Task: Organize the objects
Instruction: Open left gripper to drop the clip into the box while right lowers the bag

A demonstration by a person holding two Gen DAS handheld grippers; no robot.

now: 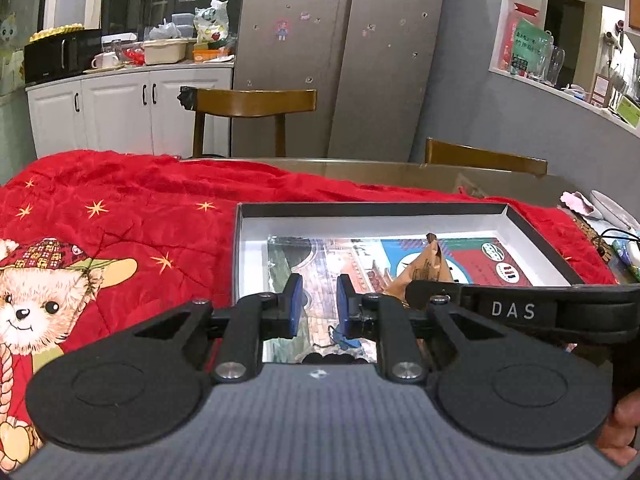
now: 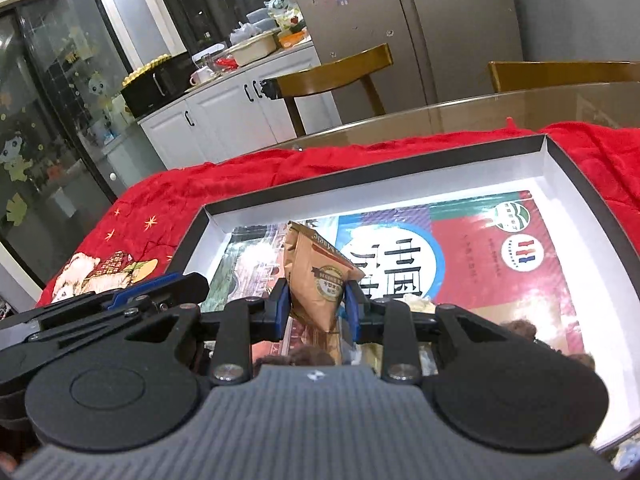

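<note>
A: Blue pads of the right tool [image 2: 316, 304] pinch a brown paper packet [image 2: 316, 276] by its lower half; it stands upright between them, over the near left part of the box.

B: Has it landed yet?

A: I can't tell whether its bottom corner touches the printed sheet [image 2: 480, 264] on the box floor or hangs just above it. I'd judge it is about to be set down, not yet released.

B: And the left tool?

A: The left tool [image 1: 318, 304] has its pads a little apart with nothing between them, only the printed sheet showing through the gap. It sits over the box's near edge, just beside the right tool, whose black arm crosses the left view at three o'clock.

B: What's already in the box?

A: The shallow black box [image 2: 568, 172] with white inner walls holds the sheet, and a pale crumpled scrap [image 2: 416, 304] shows just beyond the right tool's linkage, at about two o'clock from the packet. I can't make out what it is.

B: What's left?

A: Letting go of the packet, I think. Small items lie at the desk's far right [image 1: 600, 208], off the red blanket [image 1: 140, 216] that covers the desk; whether they belong to the job I can't say.
</note>
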